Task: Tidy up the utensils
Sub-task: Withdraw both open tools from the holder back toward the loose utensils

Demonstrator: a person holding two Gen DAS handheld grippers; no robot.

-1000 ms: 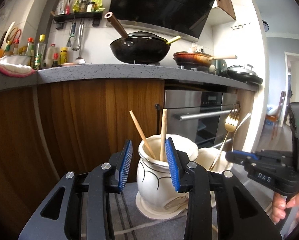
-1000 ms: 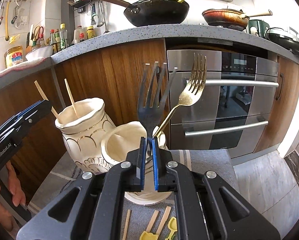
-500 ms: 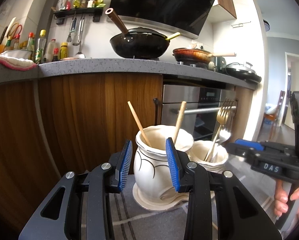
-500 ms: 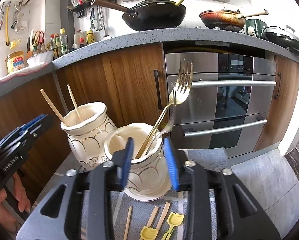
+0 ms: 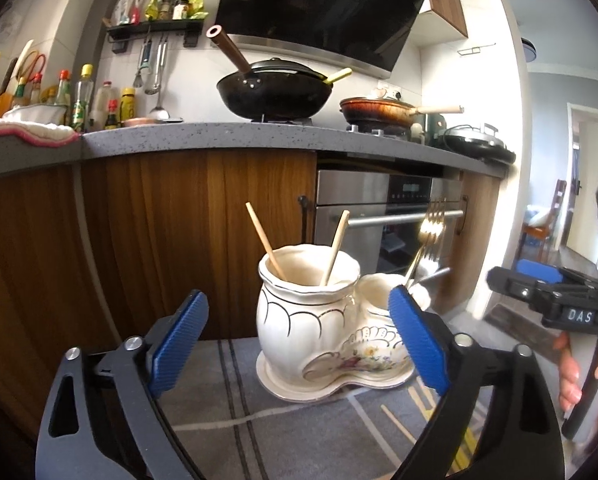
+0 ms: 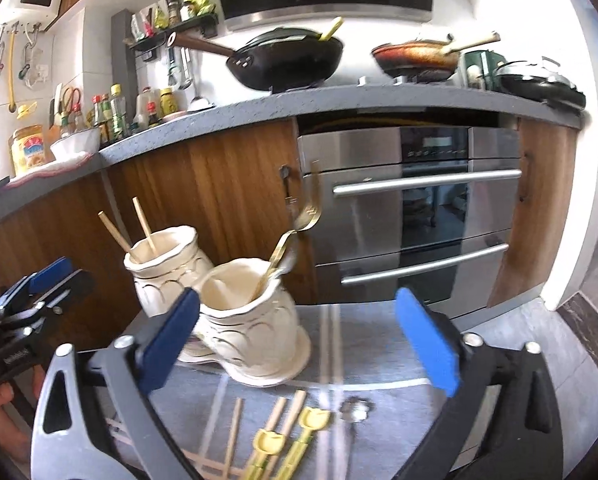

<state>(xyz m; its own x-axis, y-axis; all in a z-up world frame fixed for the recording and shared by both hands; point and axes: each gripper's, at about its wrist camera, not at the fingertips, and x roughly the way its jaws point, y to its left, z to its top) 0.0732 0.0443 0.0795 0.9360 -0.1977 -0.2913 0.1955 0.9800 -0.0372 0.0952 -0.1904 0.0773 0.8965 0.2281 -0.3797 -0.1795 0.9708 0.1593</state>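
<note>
A kitchen fills the background: a grey stone counter with a black wok [image 5: 275, 92], wooden cabinet fronts and a steel oven [image 6: 419, 208] behind. In front lies a grey striped cloth [image 6: 379, 352] over the worktop, carrying a cream double-pot utensil holder [image 5: 311, 320]. Its taller pot holds two chopsticks [image 5: 265, 240]; the lower pot holds forks [image 6: 295, 236]. Loose utensils remain on the cloth near the camera: yellow-headed spoons [image 6: 271, 440] and more chopsticks [image 6: 233, 432], their long axes running roughly away from the viewer, just below and between the right gripper [image 6: 307, 344]. That hand looks the nearer for picking them up. Both the right and left gripper [image 5: 299, 344] have just spread their fingers wide, nothing between them; the holder stands beyond.
</note>
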